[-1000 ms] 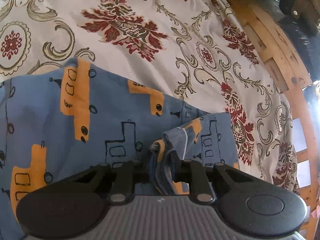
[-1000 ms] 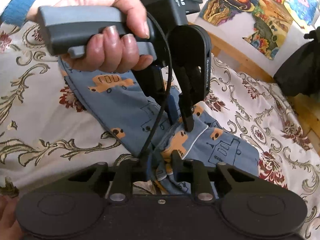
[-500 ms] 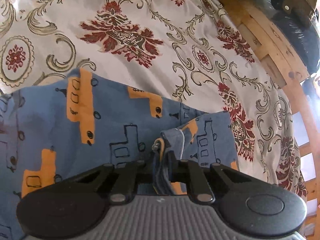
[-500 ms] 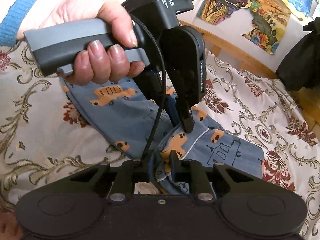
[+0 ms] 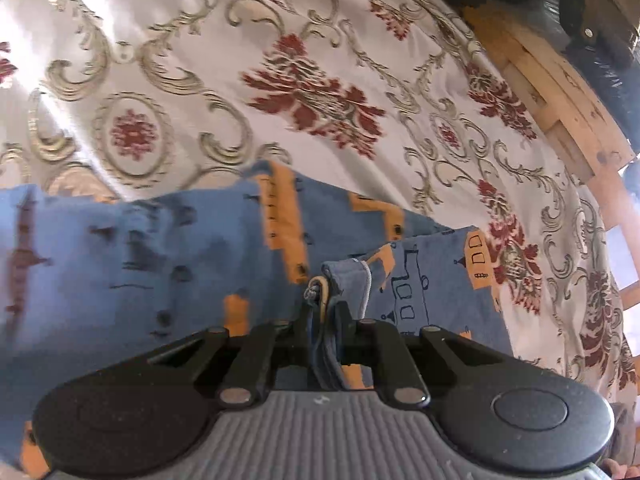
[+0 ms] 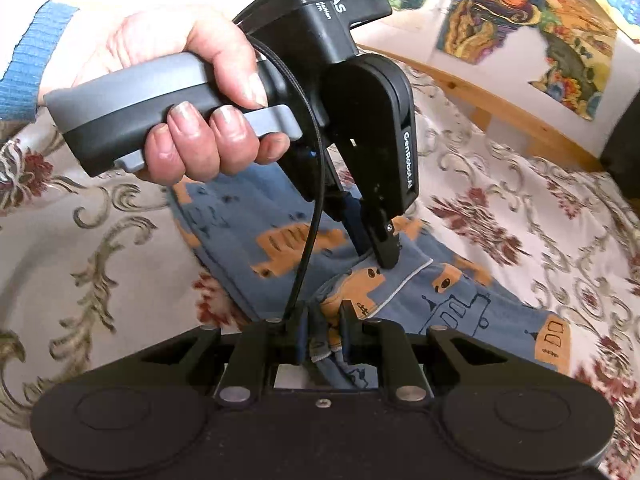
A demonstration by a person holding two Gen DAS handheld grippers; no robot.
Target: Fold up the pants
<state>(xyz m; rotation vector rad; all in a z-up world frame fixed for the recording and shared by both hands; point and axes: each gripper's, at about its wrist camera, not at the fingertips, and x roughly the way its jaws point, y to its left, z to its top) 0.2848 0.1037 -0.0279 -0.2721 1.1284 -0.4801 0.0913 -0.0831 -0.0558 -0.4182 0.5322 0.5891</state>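
The pants [image 5: 168, 264] (blue, with orange vehicles) lie on the bedspread [image 5: 280, 80], near its wooden edge. The left gripper [image 5: 325, 312] pinches a bunched fold of them; the right gripper [image 6: 325, 334] pinches another fold just beside it.

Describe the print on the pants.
Blue pants with orange vehicles and dark outline drawings; clearest in the right wrist view.

The left gripper [image 5: 324, 316] has its jaws clamped on blue pants [image 5: 160, 264] over a floral bedspread [image 5: 280, 80].
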